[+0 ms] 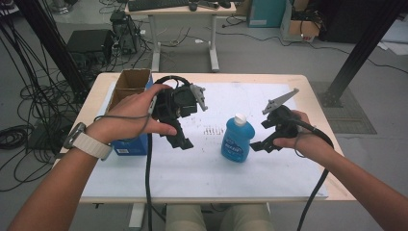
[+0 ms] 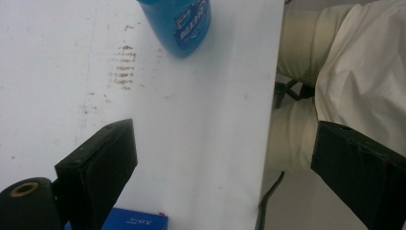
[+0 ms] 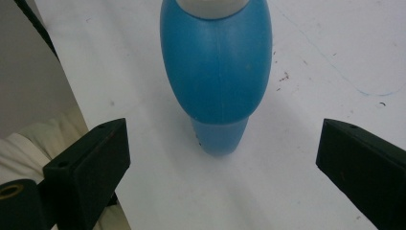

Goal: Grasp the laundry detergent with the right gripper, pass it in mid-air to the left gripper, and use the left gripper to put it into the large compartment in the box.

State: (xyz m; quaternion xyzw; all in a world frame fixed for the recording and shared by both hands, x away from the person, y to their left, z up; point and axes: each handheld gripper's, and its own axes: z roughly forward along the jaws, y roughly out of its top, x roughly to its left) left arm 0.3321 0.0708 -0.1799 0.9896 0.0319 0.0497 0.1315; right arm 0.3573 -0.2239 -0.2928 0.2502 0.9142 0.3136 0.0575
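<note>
A blue bottle (image 1: 237, 139) with a white cap stands upright on the white sheet (image 1: 202, 178) near the table's middle. My right gripper (image 1: 263, 144) hovers just right of it, jaws pointing at it. In the right gripper view the bottle (image 3: 215, 72) stands straight ahead, beyond the tips of the open right gripper (image 3: 225, 143), with nothing between the pads. My left gripper (image 1: 181, 139) hangs to the bottle's left, angled down at the sheet. In the left gripper view the left gripper (image 2: 225, 148) is wide open over bare sheet, and the bottle (image 2: 179, 26) lies at the top edge.
An open cardboard box (image 1: 131, 83) sits at the back left of the table, with a blue box (image 1: 131, 144) in front of it under the left wrist. Brown smudges (image 1: 211, 129) mark the sheet. The person's knees (image 2: 344, 72) are at the table's near edge.
</note>
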